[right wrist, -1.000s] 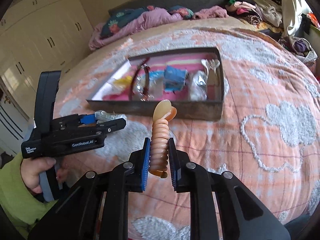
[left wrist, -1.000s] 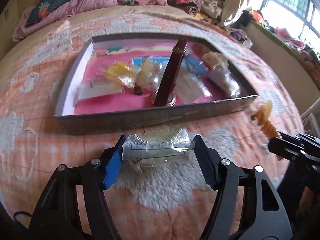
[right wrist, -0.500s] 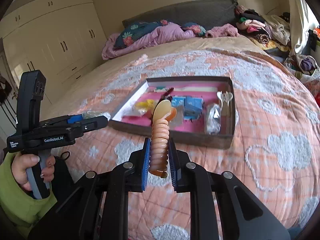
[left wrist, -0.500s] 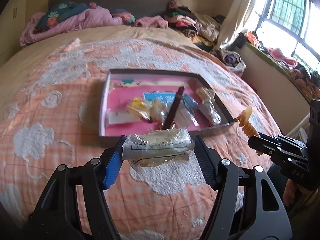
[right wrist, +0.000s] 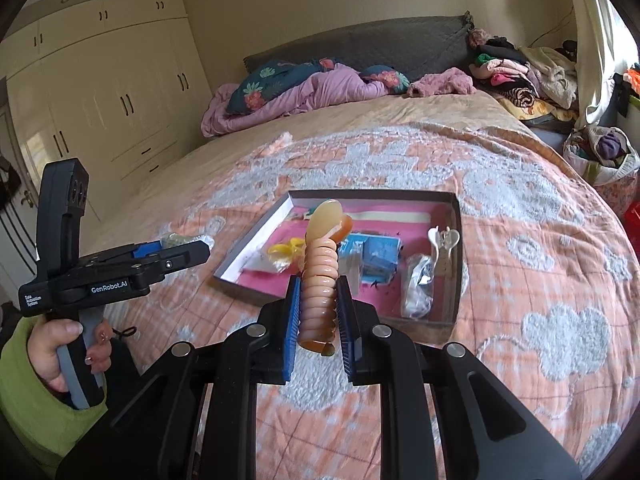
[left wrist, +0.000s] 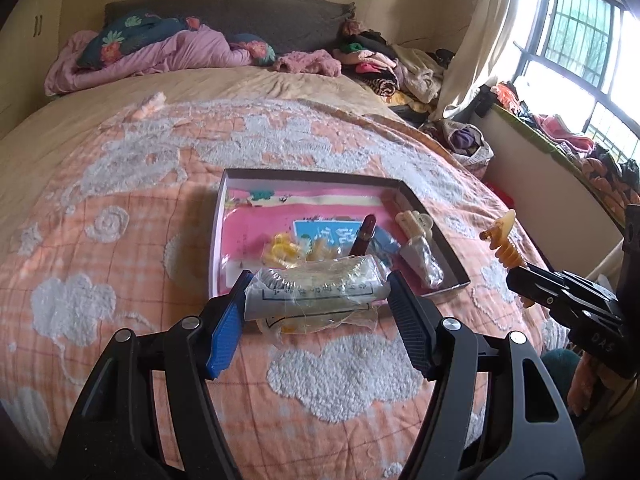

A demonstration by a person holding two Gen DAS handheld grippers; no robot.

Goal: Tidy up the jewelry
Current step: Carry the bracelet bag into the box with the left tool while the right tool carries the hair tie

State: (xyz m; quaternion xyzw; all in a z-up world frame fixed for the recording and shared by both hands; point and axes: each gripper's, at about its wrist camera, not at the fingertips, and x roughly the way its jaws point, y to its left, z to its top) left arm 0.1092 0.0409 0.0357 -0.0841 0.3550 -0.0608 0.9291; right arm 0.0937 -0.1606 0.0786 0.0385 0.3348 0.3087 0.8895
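Note:
My left gripper is shut on a clear plastic packet with a printed label, held crosswise above the bedspread, in front of the shallow grey box. That box has a pink lining and holds several small bagged items and a dark red strap. My right gripper is shut on a peach spiral hair tie standing upright between its blue pads. In the left wrist view the right gripper is at the right with the hair tie. The right wrist view shows the left gripper at the left, held by a hand.
An orange bedspread with white fluffy cloud shapes covers the bed. Purple bedding and pillows lie at the headboard. A pile of clothes sits at the far right corner. Cream wardrobes stand to the left.
Both grippers have risen with their loads, so the box looks smaller and farther below. Their grips have not altered.

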